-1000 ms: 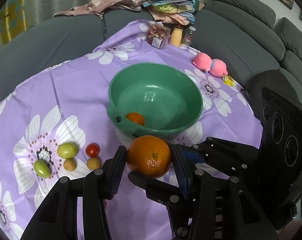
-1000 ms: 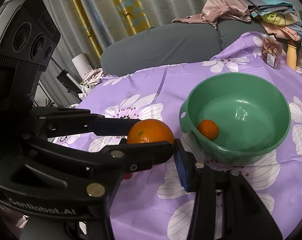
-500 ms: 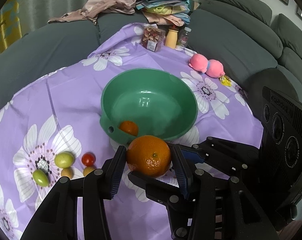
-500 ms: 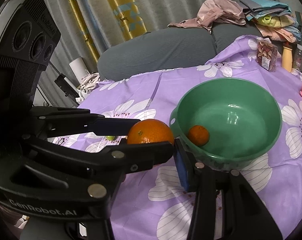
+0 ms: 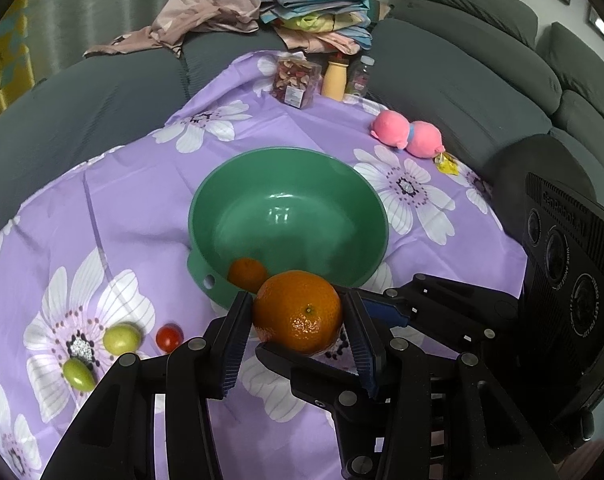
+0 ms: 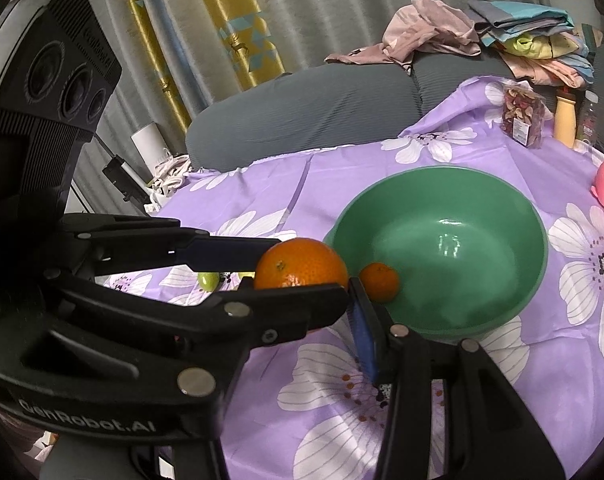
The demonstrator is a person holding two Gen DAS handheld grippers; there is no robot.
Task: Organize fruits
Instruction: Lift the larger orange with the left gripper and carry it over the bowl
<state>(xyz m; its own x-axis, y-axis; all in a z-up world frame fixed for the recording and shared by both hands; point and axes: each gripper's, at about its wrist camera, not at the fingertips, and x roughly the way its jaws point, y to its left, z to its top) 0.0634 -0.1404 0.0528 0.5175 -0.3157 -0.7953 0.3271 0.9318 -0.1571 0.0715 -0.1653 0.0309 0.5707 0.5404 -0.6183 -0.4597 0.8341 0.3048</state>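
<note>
My left gripper [image 5: 298, 334] is shut on a large orange [image 5: 298, 310] and holds it just before the near rim of the green bowl [image 5: 341, 184]. A small orange [image 5: 246, 274] lies inside the bowl. In the right wrist view the large orange [image 6: 300, 264] sits between the left gripper's fingers, left of the bowl [image 6: 513, 200]. Only one right finger [image 6: 363, 332] shows there; the other is hidden behind the left gripper. Two green fruits [image 5: 122, 338] and a small red fruit [image 5: 169, 336] lie on the purple cloth at the left.
A pink plush toy [image 5: 405, 138], a snack box [image 5: 294, 82] and bottles [image 5: 335, 80] stand at the cloth's far end. Grey sofa cushions [image 5: 461, 92] with piled clothes [image 5: 262, 12] surround the cloth. A yellow wrapper [image 5: 445, 162] lies by the toy.
Both grippers have risen and drawn back a little from the bowl, so it sits farther up in both views. The large orange stays held in the left gripper.
</note>
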